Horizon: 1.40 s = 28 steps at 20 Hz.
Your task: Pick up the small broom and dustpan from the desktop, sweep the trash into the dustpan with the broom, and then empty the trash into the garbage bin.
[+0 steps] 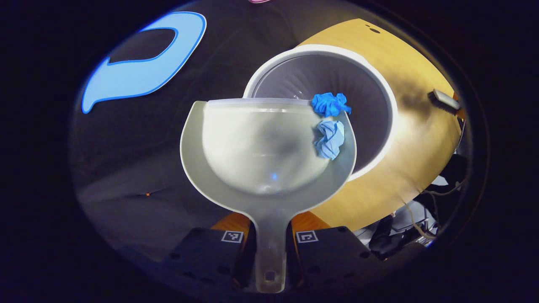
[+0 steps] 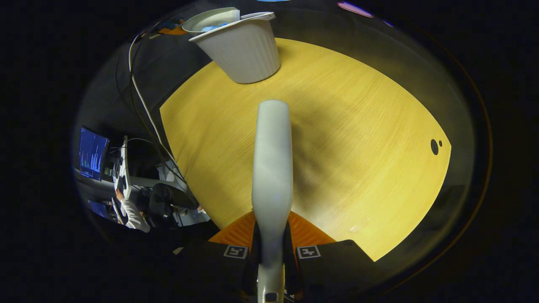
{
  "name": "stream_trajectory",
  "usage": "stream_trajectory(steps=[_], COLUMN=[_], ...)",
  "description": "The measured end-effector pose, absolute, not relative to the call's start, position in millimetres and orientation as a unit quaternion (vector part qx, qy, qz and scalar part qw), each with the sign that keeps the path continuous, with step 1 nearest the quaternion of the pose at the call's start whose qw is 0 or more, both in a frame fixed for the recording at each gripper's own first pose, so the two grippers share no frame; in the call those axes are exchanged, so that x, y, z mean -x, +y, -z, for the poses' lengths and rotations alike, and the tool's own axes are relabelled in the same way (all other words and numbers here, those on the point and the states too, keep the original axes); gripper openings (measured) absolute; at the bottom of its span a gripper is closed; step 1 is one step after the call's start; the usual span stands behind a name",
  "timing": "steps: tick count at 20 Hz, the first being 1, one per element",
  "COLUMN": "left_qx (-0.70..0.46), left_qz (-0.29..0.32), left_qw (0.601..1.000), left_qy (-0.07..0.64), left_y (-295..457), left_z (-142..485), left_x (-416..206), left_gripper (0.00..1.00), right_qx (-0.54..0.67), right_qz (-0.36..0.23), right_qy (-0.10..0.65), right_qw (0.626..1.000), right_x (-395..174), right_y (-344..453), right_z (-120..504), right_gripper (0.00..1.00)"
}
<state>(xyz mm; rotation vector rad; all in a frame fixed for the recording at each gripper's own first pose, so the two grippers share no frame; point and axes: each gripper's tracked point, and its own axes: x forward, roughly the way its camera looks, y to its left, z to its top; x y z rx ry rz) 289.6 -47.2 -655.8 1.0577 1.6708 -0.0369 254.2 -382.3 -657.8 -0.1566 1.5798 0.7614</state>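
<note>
Dustpan tipped at the bin's rim, broom kept clear of the pour.

In the left gripper view, the dustpan [image 1: 269,147] is gripped by its handle between the fingers of the left gripper [image 1: 269,248], its lip held over the garbage bin [image 1: 385,90] so two crumpled blue paper balls [image 1: 330,122] can slide in. In the right gripper view, the broom [image 2: 271,168] is clamped by the right gripper [image 2: 271,252] above the desktop [image 2: 358,147], parked aside; bin and dustpan are seen far off.

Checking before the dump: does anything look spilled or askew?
Nothing spilled. Two crumpled blue paper balls bunch at one front corner of the dustpan, off-centre but over the open garbage bin. The bin stands upright on the table.
</note>
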Motion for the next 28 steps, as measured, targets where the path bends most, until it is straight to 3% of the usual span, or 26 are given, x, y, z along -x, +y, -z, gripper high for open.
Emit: stream_trajectory(steps=[4, 8, 9, 10, 13, 19, 20, 23, 27, 28], left_qx=[-0.519, -0.532, -0.525, -0.511, -0.460, -0.376, -0.355, -0.297, -0.173, -0.148], left_qz=[0.021, 0.018, 0.014, 0.010, 0.006, -0.009, -0.009, -0.012, -0.010, -0.007], left_qw=[0.504, 0.504, 0.519, 0.536, 0.597, 0.710, 0.726, 0.769, 0.830, 0.840], left_qy=[0.690, 0.680, 0.674, 0.671, 0.657, 0.596, 0.589, 0.566, 0.530, 0.522], left_y=[-46, -49, -53, -56, -57, -58, -58, -63, -111, -125], left_z=[647, 646, 647, 649, 652, 676, 684, 700, 727, 731], left_x=[-299, -304, -305, -303, -295, -282, -278, -273, -251, -245], left_gripper=[0.29, 0.29, 0.29, 0.29, 0.29, 0.29, 0.29, 0.29, 0.28, 0.29], right_qx=[0.065, 0.058, 0.056, 0.055, 0.055, 0.048, 0.046, 0.040, 0.032, 0.028], right_qz=[-0.333, -0.335, -0.335, -0.333, -0.326, -0.286, -0.279, -0.262, -0.230, -0.222], right_qy=[0.691, 0.689, 0.690, 0.691, 0.694, 0.699, 0.698, 0.696, 0.690, 0.687], right_qw=[0.638, 0.640, 0.639, 0.639, 0.639, 0.654, 0.658, 0.668, 0.686, 0.691], right_x=[-257, -262, -263, -264, -266, -277, -278, -279, -279, -278], right_y=[-384, -380, -380, -380, -384, -403, -406, -409, -418, -421], right_z=[660, 662, 662, 662, 665, 668, 667, 663, 654, 651], right_gripper=[0.28, 0.28, 0.32, 0.28, 0.32, 0.24, 0.28, 0.28, 0.28, 0.24])
